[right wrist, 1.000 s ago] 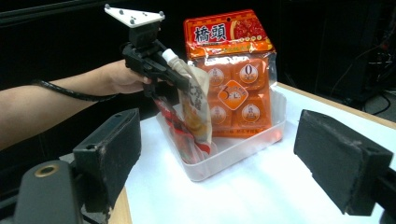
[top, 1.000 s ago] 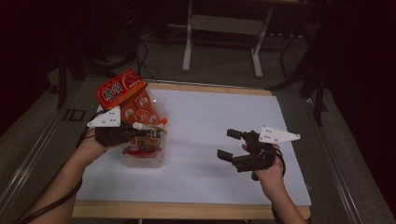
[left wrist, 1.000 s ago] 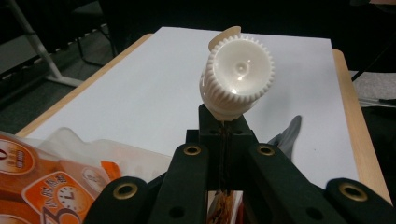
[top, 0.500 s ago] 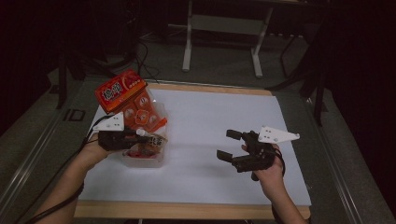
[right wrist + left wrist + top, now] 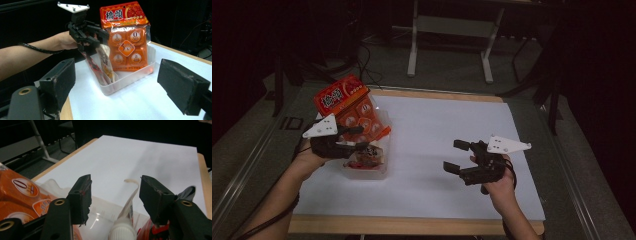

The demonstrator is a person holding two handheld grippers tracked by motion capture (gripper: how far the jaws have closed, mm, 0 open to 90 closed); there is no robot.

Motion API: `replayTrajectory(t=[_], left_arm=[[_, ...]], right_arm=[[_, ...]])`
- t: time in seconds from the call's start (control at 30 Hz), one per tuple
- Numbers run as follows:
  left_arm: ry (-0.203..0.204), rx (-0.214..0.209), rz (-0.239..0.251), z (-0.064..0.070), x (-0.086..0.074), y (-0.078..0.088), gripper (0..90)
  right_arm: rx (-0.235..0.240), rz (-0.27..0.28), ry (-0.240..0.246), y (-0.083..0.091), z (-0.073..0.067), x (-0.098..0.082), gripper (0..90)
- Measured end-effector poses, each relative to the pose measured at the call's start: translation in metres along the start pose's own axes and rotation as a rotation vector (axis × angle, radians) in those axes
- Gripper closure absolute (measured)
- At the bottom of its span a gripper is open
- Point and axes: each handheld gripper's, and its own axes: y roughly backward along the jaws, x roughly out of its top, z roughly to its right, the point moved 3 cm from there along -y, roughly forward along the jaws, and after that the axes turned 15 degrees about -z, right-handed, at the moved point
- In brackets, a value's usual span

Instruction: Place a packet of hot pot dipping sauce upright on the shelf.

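Sachet (image 5: 106,65) stands in the clear tub (image 5: 130,79), left gripper's (image 5: 115,192) fingers opening around it.

High view: fixed above the person's side, facing forward and down over the white table (image 5: 447,145). Left gripper view: rides close behind the left gripper (image 5: 115,192), looking between its jaws across the table, the clear tub (image 5: 100,213) directly below them. Right gripper view: set low behind the right gripper (image 5: 117,82), facing level across the table; beyond its jaws stand the tub and orange snack bag (image 5: 126,37). All three share the tub.
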Motion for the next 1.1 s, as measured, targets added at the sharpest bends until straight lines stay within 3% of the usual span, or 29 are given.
replayTrajectory(t=[0.17,0.2,0.23,0.3,0.4,0.6,0.7,0.73,0.9,1.1], left_arm=[[0.015,0.011,0.006,0.002,0.01,0.005,34.3],[0.025,-0.01,0.032,0.004,0.015,0.008,24.0],[0.039,-0.007,0.027,0.006,0.018,0.009,23.4],[0.067,-0.026,0.026,0.008,0.023,0.01,13.6],[0.071,-0.04,0.014,0.015,0.03,0.01,6.1],[0.084,-0.058,0.021,0.029,0.044,0.007,2.9],[0.089,-0.055,0.036,0.032,0.048,0.007,2.7],[0.09,-0.049,0.063,0.037,0.053,0.007,2.7],[0.088,-0.053,0.069,0.041,0.057,0.007,2.7],[0.083,-0.086,0.068,0.057,0.067,0.001,2.7]], right_arm=[[0.0,0.002,0.0,0.001,0.0,0.0,14.9],[-0.001,0.001,0.0,0.001,0.0,0.0,14.8],[-0.001,0.001,0.0,0.001,0.0,0.0,14.8],[-0.003,-0.002,0.001,0.002,0.0,0.0,14.8],[-0.003,-0.005,-0.003,0.002,0.001,-0.001,14.8],[-0.004,-0.003,-0.007,0.003,0.001,-0.002,14.8],[-0.008,-0.006,-0.002,0.003,0.001,-0.001,14.8],[-0.006,-0.005,-0.001,0.004,0.001,-0.001,14.8],[-0.009,-0.002,-0.004,0.005,0.002,-0.002,14.8],[-0.021,0.0,-0.007,0.009,0.001,-0.003,14.8]])
